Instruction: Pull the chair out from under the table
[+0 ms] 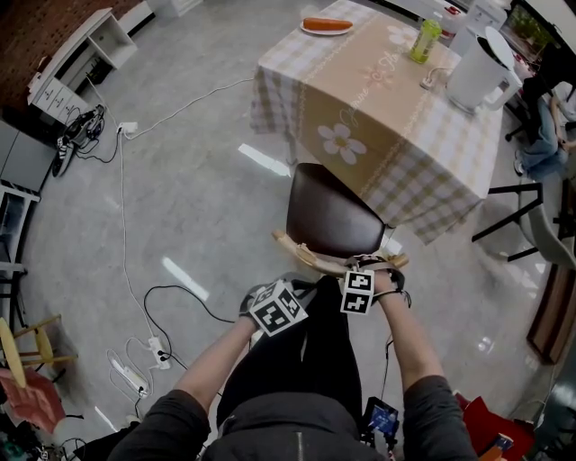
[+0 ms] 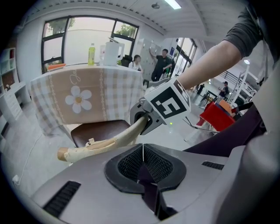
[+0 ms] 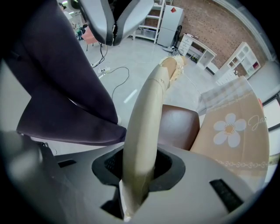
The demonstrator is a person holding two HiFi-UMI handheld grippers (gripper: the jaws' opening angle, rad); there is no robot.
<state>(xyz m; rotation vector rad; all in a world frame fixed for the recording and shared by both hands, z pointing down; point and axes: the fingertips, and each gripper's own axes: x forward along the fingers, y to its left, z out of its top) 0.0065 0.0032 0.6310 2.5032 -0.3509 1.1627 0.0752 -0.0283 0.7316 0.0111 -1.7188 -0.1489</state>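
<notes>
The chair has a dark brown seat [image 1: 328,216] and a pale curved back rail [image 1: 301,255]; its front is tucked under the table [image 1: 387,99] with the checked cloth and flower runner. My right gripper [image 1: 364,270] points down and is shut on the right part of the rail [image 3: 146,122], which runs between its pads [image 3: 138,168]. In the left gripper view that grip [image 2: 146,120] shows on the rail [image 2: 100,144]. My left gripper [image 1: 286,284] hovers just behind the rail, shut [image 2: 143,151], with nothing in it.
A green bottle [image 1: 426,40], a white kettle [image 1: 481,63] and a plate [image 1: 327,26] stand on the table. Cables and a power strip [image 1: 135,374] lie on the floor at the left. Another chair [image 1: 540,216] stands at the right. People [image 2: 164,61] are far behind the table.
</notes>
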